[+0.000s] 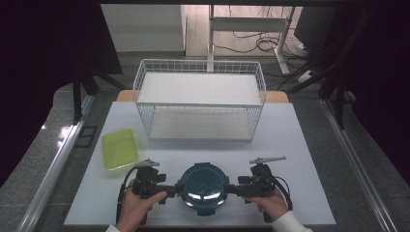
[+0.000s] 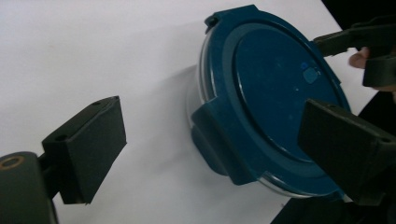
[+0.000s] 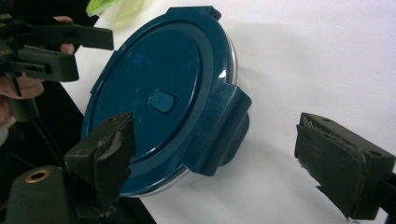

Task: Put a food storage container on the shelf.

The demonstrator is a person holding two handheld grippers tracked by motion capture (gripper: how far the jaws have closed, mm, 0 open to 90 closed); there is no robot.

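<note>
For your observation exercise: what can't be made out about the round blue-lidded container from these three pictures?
- Contents: the lid covers them in the high view.
- Near rim: the left tongs hide it in the left gripper view.
- Latches: whether locked can't be told; the right gripper view shows one flap sideways.

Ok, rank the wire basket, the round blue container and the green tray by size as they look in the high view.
1. Wire basket, by far the largest, though farthest from the camera.
2. Blue container.
3. Green tray, close to the container in size, so this order is unsure.
</note>
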